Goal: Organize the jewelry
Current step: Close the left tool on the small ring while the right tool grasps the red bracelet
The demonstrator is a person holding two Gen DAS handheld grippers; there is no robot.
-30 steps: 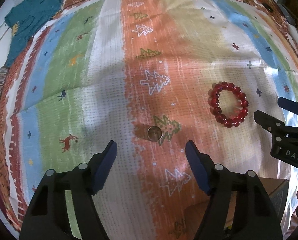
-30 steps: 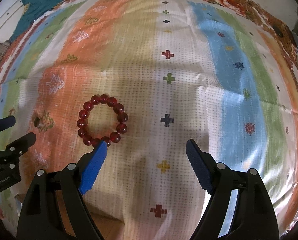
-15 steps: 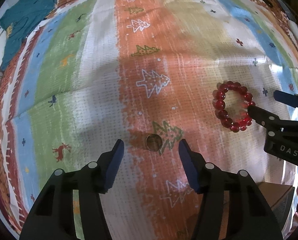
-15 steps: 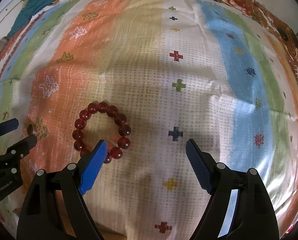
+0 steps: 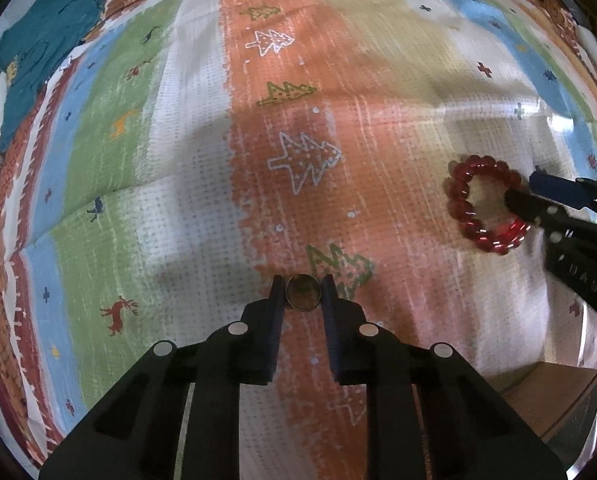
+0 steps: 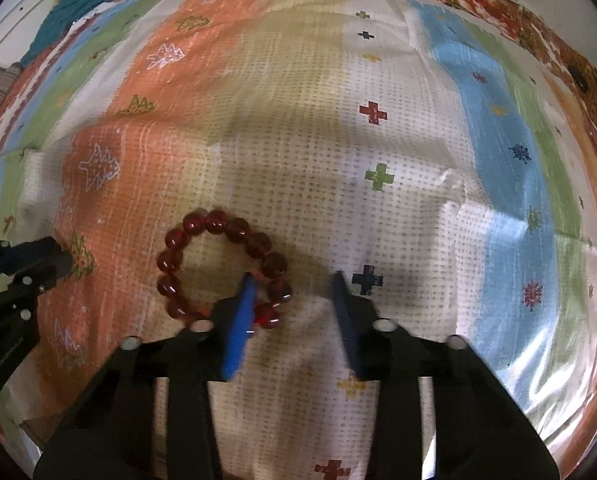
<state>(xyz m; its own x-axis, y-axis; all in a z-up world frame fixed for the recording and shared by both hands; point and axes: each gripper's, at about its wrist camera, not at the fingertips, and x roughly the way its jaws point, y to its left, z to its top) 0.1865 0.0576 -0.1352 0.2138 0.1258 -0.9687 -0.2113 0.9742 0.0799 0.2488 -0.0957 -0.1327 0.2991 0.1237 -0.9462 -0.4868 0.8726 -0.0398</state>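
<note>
Since the earlier frames, the left claw has been narrowed from a wide spread and brought down around the small gold ring, which is now bracketed by both fingers on the orange stripe of the patterned bedspread. Contact on both sides looks likely, so the ring is judged pinched, though no lift is shown yet. At the right of this view the red bead bracelet is overlapped by the right claw, blurred by motion.

From the right wrist, the right claw is seen advanced onto the bracelet, with its left finger set inside the loop against the near beads and the other finger outside, well apart. The jaws are only partly drawn in, nothing being gripped. Both pieces are thus being taken up together, and closing on the bracelet appears to be the remaining step.
</note>
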